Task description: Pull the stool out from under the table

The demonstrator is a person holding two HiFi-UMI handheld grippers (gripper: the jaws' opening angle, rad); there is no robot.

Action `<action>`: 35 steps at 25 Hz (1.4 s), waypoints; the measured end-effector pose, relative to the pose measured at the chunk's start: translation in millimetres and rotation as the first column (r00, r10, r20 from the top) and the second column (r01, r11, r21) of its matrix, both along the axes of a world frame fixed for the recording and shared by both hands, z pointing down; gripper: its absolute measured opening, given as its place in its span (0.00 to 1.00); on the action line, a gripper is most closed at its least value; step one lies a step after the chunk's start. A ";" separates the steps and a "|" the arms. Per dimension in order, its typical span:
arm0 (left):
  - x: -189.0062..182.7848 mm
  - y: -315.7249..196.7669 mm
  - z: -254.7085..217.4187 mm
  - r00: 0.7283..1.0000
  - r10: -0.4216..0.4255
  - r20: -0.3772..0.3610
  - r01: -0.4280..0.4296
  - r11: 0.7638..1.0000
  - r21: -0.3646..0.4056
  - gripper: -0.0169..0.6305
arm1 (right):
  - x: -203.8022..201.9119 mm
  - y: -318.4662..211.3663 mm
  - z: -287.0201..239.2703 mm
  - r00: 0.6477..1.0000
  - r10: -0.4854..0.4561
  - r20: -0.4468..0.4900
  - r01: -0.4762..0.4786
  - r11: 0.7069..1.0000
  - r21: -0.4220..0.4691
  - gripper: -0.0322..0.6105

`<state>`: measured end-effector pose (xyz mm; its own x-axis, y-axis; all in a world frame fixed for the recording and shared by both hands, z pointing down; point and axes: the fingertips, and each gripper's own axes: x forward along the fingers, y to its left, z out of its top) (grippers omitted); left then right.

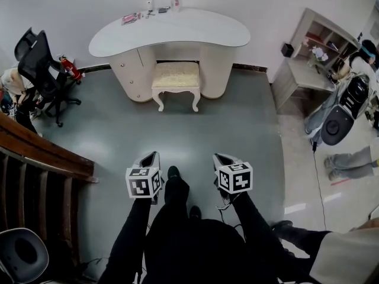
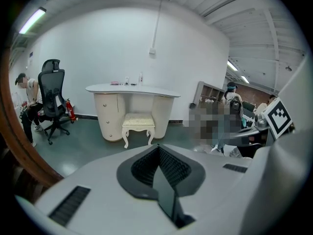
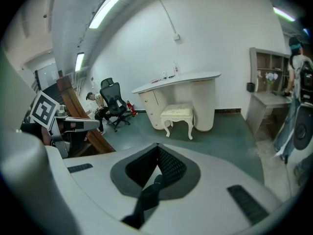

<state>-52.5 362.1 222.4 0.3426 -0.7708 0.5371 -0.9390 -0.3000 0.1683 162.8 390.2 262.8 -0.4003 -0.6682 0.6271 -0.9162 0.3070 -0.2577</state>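
Observation:
A cream stool (image 1: 176, 83) with a padded seat and carved legs stands half under the curved white table (image 1: 170, 32) at the far wall. It also shows in the left gripper view as the stool (image 2: 138, 127) under the table (image 2: 133, 90), and in the right gripper view as the stool (image 3: 178, 115) under the table (image 3: 177, 81). My left gripper (image 1: 149, 158) and right gripper (image 1: 222, 158) are held out side by side, well short of the stool, over the green floor. Both are shut with nothing between the jaws.
A black office chair (image 1: 41, 70) and a red fire extinguisher (image 1: 72, 70) stand left of the table. A wooden railing (image 1: 41, 158) runs along the near left. A shelf unit (image 1: 314, 55) and a person (image 1: 362, 58) are at the right. Small items (image 1: 148, 12) lie on the tabletop.

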 end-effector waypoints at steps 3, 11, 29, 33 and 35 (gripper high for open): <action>-6.2 -26.0 0.0 1.000 -0.008 0.001 0.008 1.000 0.006 0.04 | -1.9 -22.3 4.0 1.000 0.003 -0.002 -0.003 1.000 0.003 0.05; -26.7 -116.8 21.8 1.000 -0.013 -0.010 0.012 0.999 -0.043 0.04 | -5.9 -108.7 6.9 0.999 0.042 -0.025 -0.042 0.999 -0.013 0.05; -67.5 -306.6 83.4 0.998 0.000 -0.059 -0.011 0.982 -0.189 0.04 | -34.1 -308.4 55.1 0.989 0.082 -0.123 -0.097 0.989 -0.116 0.05; -71.4 -336.1 95.6 0.999 0.003 -0.046 -0.010 0.985 -0.170 0.04 | -38.2 -333.3 69.1 0.987 0.063 -0.149 -0.079 0.992 -0.103 0.05; -74.1 -352.4 104.9 0.999 -0.001 -0.042 -0.006 0.986 -0.168 0.04 | -41.8 -346.1 79.3 0.986 0.040 -0.162 -0.058 0.993 -0.105 0.05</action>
